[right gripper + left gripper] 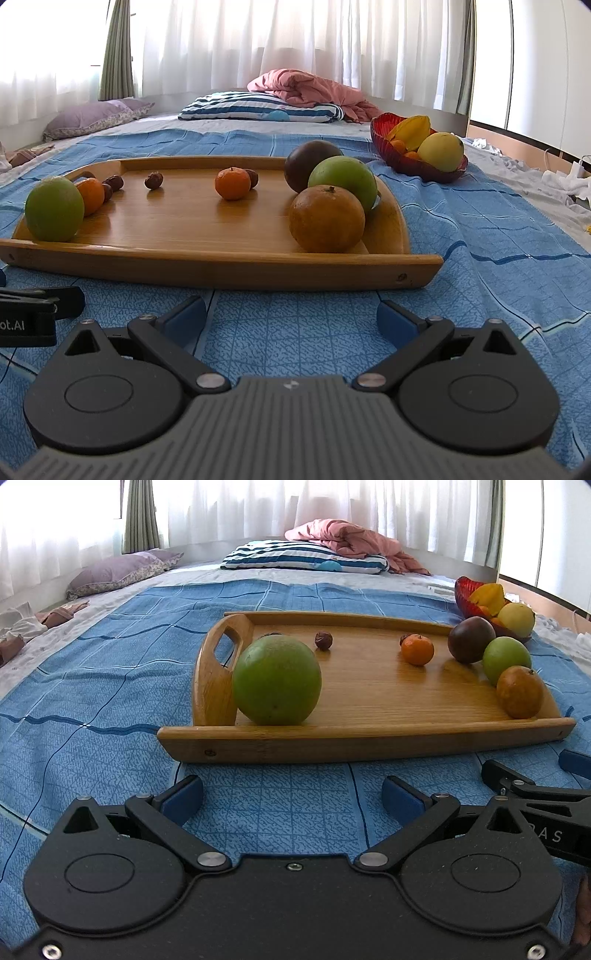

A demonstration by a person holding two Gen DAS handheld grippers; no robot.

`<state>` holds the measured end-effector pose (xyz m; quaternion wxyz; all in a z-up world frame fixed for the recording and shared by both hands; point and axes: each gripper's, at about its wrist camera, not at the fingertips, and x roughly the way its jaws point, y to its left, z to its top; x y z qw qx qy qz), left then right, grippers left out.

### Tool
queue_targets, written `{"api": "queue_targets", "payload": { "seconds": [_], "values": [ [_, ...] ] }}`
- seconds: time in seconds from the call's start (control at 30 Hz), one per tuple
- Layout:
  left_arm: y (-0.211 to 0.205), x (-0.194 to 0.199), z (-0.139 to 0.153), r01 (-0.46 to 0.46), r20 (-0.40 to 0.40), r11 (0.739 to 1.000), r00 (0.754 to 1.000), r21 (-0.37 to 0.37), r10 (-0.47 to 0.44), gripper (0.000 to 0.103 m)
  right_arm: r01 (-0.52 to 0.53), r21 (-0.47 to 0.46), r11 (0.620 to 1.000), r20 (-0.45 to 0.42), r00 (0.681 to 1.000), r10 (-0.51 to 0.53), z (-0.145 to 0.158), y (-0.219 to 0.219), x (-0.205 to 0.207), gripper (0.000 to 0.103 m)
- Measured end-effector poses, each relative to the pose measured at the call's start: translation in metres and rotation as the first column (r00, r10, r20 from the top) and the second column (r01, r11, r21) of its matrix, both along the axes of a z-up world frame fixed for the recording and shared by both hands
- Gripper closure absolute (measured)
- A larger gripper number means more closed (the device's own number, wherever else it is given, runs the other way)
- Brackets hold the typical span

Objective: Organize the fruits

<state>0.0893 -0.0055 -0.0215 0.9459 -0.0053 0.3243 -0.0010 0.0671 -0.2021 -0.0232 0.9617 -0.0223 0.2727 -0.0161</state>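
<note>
- The wooden tray [369, 738] lay on the blue bed cover [110, 686], just ahead of both grippers, with its long side running across in front of them.
- The left gripper [291, 794] was wide open and held nothing. The right gripper [291, 314] was wide open and empty too.
- The big green fruit [276, 679] sat at the tray's left end, touching the handle, so the left gripper was nearer to it.
- The brown-orange fruit [326, 218] sat at the right end, closest to the right gripper. A second green fruit [343, 179] and a dark purple fruit [308, 160] were bunched right behind it.
- A small orange [232, 183] and little brown nuts were spread over the middle.
- The red bowl [402, 158] with yellow fruit stood off the tray, past its right end. That was probably where the fruit should go.
- The tray's front rim stood between the grippers and the fruit, so a reach would have to go over it.
</note>
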Motion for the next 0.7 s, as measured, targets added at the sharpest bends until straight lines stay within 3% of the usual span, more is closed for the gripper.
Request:
{"api": "queue_targets", "payload": {
  "seconds": [0.7],
  "values": [
    [0.0003, 0.0001, -0.0015, -0.001, -0.001, 1.0, 1.0, -0.005, 0.001, 0.0, 0.0, 0.0, 1.0, -0.001, 1.0, 0.0, 0.0002, 0.0001, -0.0001, 0.0]
  ]
}}
